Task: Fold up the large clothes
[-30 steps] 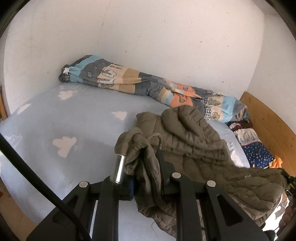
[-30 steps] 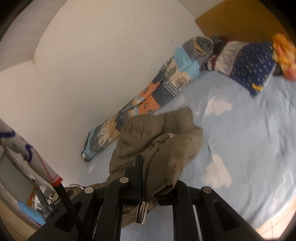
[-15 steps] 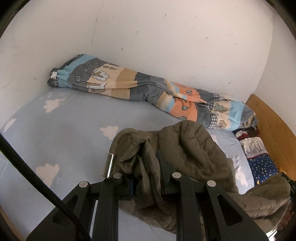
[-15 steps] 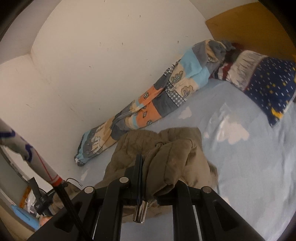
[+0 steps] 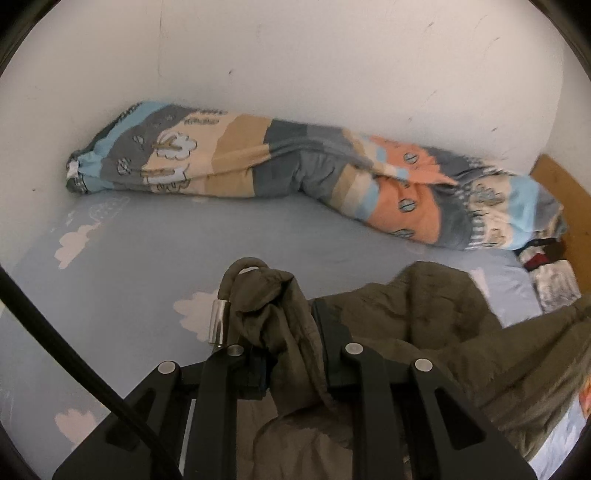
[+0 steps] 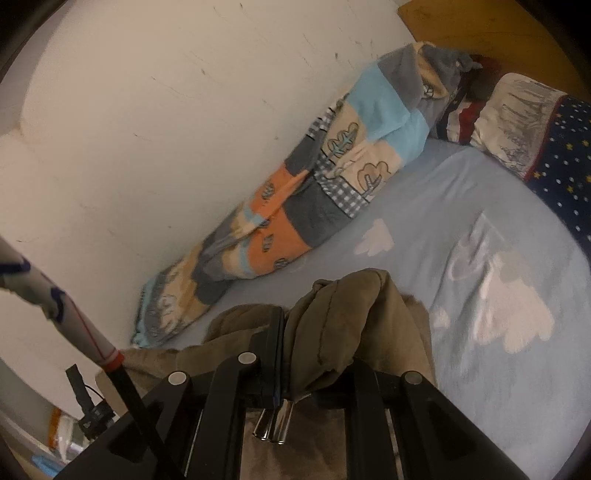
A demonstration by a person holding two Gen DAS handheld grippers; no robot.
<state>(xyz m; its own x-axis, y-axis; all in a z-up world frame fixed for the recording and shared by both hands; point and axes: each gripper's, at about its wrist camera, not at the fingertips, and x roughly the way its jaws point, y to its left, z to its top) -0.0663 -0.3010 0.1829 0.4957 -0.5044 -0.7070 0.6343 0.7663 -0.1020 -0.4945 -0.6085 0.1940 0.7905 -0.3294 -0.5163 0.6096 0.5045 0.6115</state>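
An olive-green quilted jacket [image 5: 424, 332] hangs between my two grippers above a light blue bed sheet [image 5: 155, 258] with white clouds. My left gripper [image 5: 286, 332] is shut on a bunched edge of the jacket; a drawstring with a metal tip [image 5: 218, 321] loops over its left finger. My right gripper [image 6: 317, 354] is shut on another bunched part of the jacket [image 6: 354, 317], with metal cord tips [image 6: 273, 428] dangling below it. The rest of the jacket trails down and to the right in the left wrist view.
A rolled patchwork quilt [image 5: 295, 173] lies along the white wall [image 5: 295, 55]; it also shows in the right wrist view [image 6: 314, 206]. A star-print pillow [image 6: 554, 147] lies by the wooden headboard [image 6: 480, 29]. A pole [image 6: 55, 306] stands at left.
Both grippers have risen and moved toward the wall with the jacket. The jacket now hangs lower in view, with more bare sheet showing ahead.
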